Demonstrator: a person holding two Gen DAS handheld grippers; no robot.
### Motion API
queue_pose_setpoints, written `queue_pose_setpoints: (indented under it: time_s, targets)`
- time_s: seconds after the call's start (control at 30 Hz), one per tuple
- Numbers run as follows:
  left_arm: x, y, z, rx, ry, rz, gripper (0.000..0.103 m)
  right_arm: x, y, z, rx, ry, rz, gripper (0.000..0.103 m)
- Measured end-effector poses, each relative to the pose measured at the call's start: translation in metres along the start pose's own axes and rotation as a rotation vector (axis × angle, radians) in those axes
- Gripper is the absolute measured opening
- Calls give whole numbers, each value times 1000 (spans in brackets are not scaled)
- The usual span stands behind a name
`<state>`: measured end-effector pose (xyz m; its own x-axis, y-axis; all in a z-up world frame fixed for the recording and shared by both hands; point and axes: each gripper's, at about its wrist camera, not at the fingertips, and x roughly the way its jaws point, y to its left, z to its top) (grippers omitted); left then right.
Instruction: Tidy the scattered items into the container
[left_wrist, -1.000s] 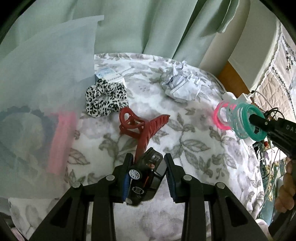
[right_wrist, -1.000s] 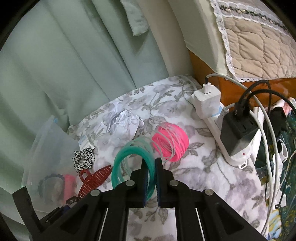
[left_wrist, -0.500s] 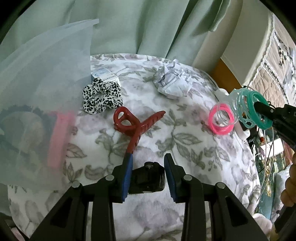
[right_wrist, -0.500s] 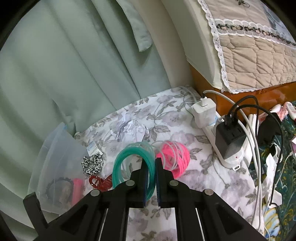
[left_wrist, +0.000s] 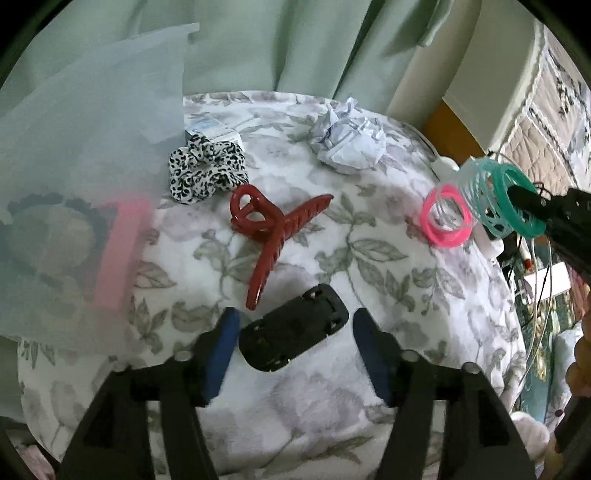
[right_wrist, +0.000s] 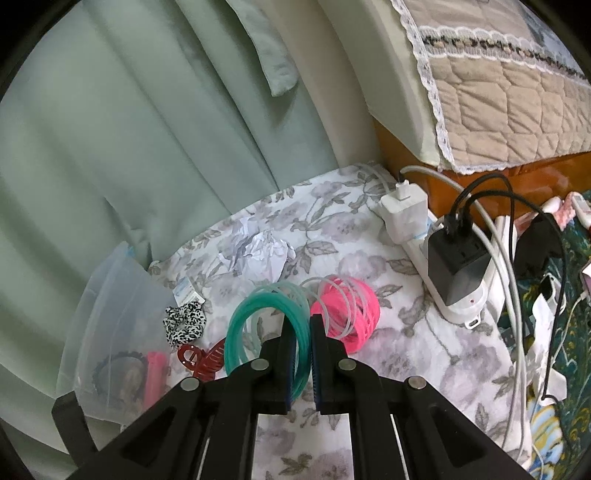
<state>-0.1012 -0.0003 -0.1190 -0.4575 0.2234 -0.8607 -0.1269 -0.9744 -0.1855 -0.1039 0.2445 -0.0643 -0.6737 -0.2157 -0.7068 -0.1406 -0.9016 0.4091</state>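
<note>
Black plastic toy car (left_wrist: 293, 328), long axis slanting near-left to far-right, is seen loose between just-opened left gripper (left_wrist: 293, 341) pads, while the teal-and-pink plastic coil (right_wrist: 295, 325) is clamped by the right gripper (right_wrist: 300, 360).

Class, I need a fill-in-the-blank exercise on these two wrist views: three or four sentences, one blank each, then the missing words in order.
1. The right gripper is shut on the ____ end of the coil spring.
2. The black toy car lies on its ____ between the left gripper's open jaws.
3. The leopard-print scrunchie lies beside the ____ hair claw.

Missing words: teal; roof; red
</note>
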Motion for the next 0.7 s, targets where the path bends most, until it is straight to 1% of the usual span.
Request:
queue_pose_setpoints:
  time_s: [0.07, 0.13, 0.33, 0.43, 0.53, 0.6, 0.7]
  targets:
    - [7, -2, -2, 14, 34, -8, 68, 2, 0, -1, 1, 5, 5, 8]
    - [13, -1, -2, 15, 54, 1, 68, 3, -1, -1, 3, 9, 8, 8]
    - [25, 8, 3, -10, 82, 36, 68, 9, -11, -3, 30, 23, 12, 8]
    - [27, 5, 3, 0, 92, 34, 68, 12, -15, -3, 41, 30, 14, 8]
    - [25, -5, 2, 38, 104, -5, 68, 14, -17, -3, 44, 35, 19, 8]
    - [21, -13, 2, 60, 104, -51, 68, 16, -18, -3, 47, 39, 21, 8]
    - [18, -25, 3, 103, 101, -97, 68, 18, -21, -3, 53, 44, 21, 8]
